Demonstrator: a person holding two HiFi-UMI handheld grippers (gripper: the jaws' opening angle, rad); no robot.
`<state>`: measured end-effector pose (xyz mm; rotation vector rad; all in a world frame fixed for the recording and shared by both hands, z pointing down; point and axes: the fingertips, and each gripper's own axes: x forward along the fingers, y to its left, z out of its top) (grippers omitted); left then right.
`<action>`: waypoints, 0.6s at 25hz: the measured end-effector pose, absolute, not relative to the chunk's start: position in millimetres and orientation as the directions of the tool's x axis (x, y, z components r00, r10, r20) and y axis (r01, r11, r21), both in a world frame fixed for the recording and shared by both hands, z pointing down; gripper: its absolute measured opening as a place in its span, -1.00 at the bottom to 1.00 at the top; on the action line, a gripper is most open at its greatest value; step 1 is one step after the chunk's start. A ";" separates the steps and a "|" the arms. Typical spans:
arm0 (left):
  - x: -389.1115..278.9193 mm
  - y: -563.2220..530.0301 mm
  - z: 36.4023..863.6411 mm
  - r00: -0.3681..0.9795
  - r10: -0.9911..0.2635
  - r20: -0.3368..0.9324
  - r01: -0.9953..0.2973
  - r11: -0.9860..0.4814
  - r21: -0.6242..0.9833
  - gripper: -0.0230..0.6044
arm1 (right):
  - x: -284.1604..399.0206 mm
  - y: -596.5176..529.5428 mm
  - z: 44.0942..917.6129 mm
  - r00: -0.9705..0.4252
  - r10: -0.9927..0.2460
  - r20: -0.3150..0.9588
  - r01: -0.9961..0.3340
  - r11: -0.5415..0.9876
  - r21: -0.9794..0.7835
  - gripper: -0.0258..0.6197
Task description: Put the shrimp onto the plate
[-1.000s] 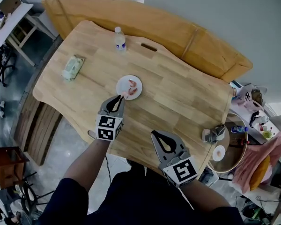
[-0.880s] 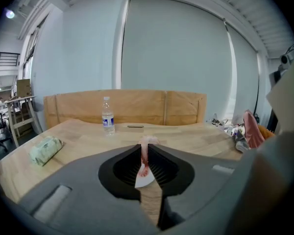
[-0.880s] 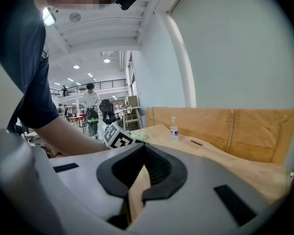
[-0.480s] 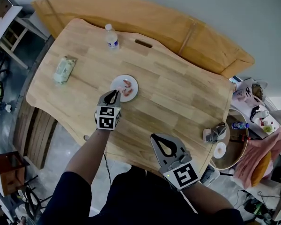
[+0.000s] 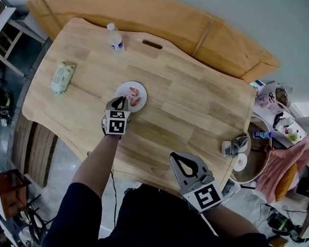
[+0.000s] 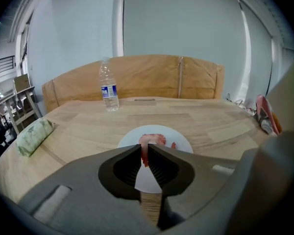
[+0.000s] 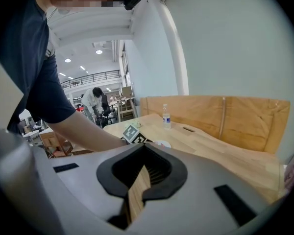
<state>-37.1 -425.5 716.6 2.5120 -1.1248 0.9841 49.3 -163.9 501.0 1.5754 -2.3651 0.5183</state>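
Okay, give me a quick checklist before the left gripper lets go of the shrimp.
1. Grip: the left gripper pinches the shrimp by one end. Ok.
2. Position: the plate lies under the jaw tips. Ok.
3. Shrimp touching the plate or lifted above it: cannot tell.
4. Room on the plate: bare white beside the shrimp. Ok.
5. Right gripper: shut, empty, near the table's edge, away from the plate. Ok.
6. Water bottle: upright, far behind. Ok.

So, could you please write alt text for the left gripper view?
The left claw pinches a pink shrimp over a white plate on a wooden table. A water bottle stands behind, and a green packet lies at the left.
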 end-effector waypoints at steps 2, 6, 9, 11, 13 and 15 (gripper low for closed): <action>-36.4 -427.6 722.2 0.468 -0.572 0.673 -0.723 -0.686 -0.080 -0.78 | 54.0 -161.7 502.9 -0.375 -0.833 0.408 -0.927 0.342 -0.153 -0.89; -34.3 -432.1 729.8 0.450 -0.568 0.689 -0.720 -0.687 -0.096 -0.78 | 60.8 -158.3 505.8 -0.361 -0.832 0.421 -0.933 0.326 -0.156 -0.89; -33.9 -433.8 734.9 0.435 -0.567 0.700 -0.721 -0.685 -0.107 -0.78 | 65.0 -156.7 508.3 -0.358 -0.833 0.422 -0.934 0.324 -0.151 -0.89; -34.8 -433.8 738.0 0.425 -0.567 0.706 -0.722 -0.683 -0.114 -0.78 | 66.4 -155.0 509.1 -0.356 -0.834 0.422 -0.934 0.323 -0.151 -0.89; -35.4 -433.6 740.1 0.418 -0.565 0.711 -0.720 -0.683 -0.119 -0.78 | 67.0 -153.6 509.6 -0.354 -0.833 0.425 -0.935 0.320 -0.152 -0.89; -35.4 -433.6 742.0 0.413 -0.563 0.716 -0.717 -0.686 -0.125 -0.78 | 67.2 -152.9 509.2 -0.352 -0.833 0.428 -0.936 0.317 -0.154 -0.89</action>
